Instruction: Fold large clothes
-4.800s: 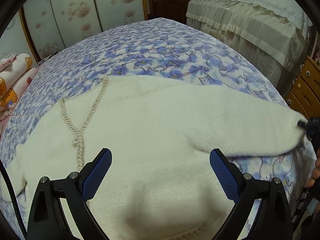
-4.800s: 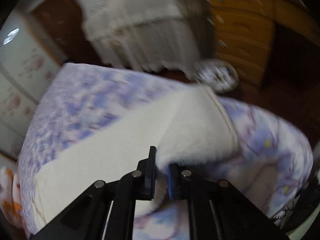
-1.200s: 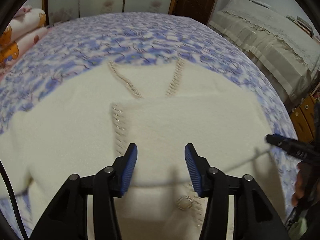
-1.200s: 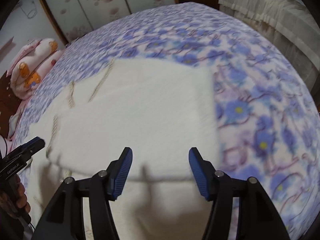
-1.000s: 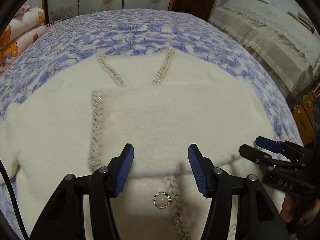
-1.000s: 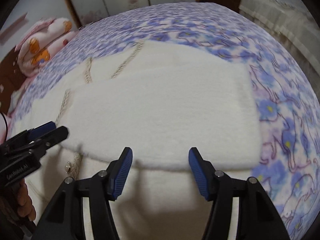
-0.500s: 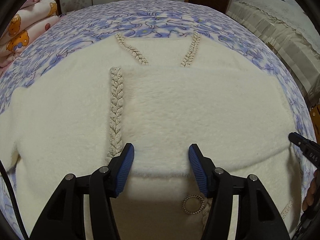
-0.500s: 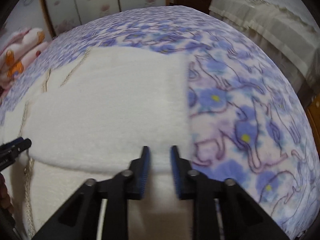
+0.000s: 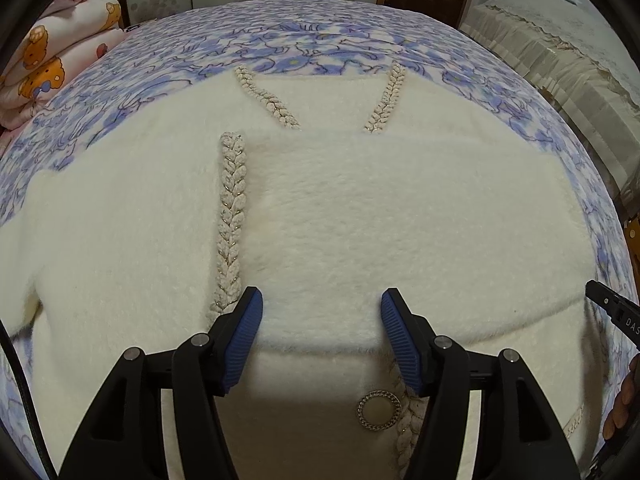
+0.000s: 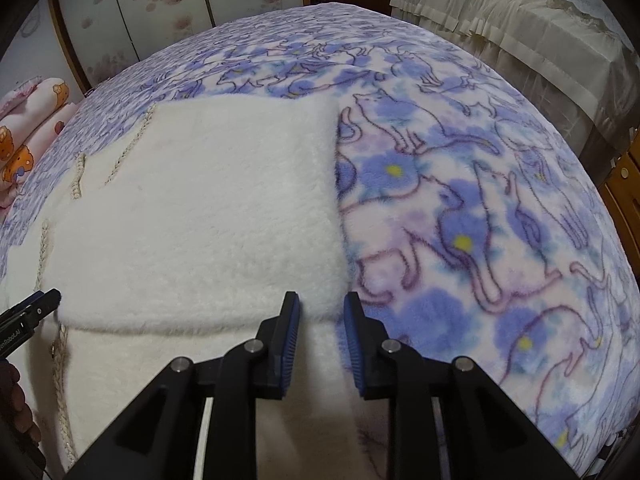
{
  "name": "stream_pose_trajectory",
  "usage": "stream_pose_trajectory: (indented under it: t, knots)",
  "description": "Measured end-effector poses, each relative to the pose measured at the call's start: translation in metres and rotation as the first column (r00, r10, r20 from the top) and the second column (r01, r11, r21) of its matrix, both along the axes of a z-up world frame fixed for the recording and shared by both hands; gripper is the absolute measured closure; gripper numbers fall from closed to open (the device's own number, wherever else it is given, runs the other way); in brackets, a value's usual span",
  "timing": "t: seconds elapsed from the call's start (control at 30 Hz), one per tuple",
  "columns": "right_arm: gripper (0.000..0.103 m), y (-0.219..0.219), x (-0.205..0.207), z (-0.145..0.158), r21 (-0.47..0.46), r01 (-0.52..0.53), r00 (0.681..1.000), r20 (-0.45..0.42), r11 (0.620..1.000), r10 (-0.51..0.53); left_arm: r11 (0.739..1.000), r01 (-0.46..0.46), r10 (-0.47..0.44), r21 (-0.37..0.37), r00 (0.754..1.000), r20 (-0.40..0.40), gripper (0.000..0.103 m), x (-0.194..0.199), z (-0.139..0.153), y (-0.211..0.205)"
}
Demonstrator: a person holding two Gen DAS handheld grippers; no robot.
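On left tongs point(image 10: 30, 312): "RobotAI"; right tongs point(image 9: 612, 312): "DAS".

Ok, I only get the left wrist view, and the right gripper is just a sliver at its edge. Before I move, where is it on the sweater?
Observer: The right gripper is at the near right corner of the folded-over layer of the sweater.
Operator: Jaws shut?
Observer: No. They stand narrowly apart, with the layer's fuzzy edge showing in the gap.
Operator: What lies to its right?
Observer: The cat-print blanket. The sweater's side edge runs straight away from the gripper.
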State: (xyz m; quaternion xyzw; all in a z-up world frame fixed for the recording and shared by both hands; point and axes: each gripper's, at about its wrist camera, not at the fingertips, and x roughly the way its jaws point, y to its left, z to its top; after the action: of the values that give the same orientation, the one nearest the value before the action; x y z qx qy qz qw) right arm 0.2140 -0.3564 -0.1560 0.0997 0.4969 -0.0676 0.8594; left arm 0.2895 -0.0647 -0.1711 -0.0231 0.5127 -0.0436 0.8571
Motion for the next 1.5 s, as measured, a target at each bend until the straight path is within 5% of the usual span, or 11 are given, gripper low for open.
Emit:
stream_pose_trajectory:
  t: [0.37, 0.87, 1.27, 1.5]
  knots:
    - [0.08, 0.004, -0.004, -0.006, 0.026, 0.018, 0.999, -0.048, 0.999, -0.017, 0.999, 0.028, -0.029, -0.028, 0.999, -0.046, 0.009, -0.004, -0.001, -0.009]
    - [0.08, 0.029, -0.022, 0.004, 0.054, -0.015, 0.996, -0.088, 0.998, 0.019, 0.998, -0.015, 0.008, -0.069, 0.995, -0.102, 0.009, -0.04, 0.008, -0.002]
    - [0.08, 0.071, -0.055, 0.016, 0.067, -0.075, 0.985, -0.148, 0.995, 0.085, 0.999, -0.043, 0.043, -0.001, 0.995, -0.087, 0.009, -0.111, 0.036, 0.01]
    - [0.08, 0.107, -0.083, 0.029, 0.077, -0.129, 0.978, -0.155, 0.989, 0.14, 0.998, -0.046, 0.042, -0.031, 0.994, -0.103, 0.009, -0.151, 0.044, 0.037]
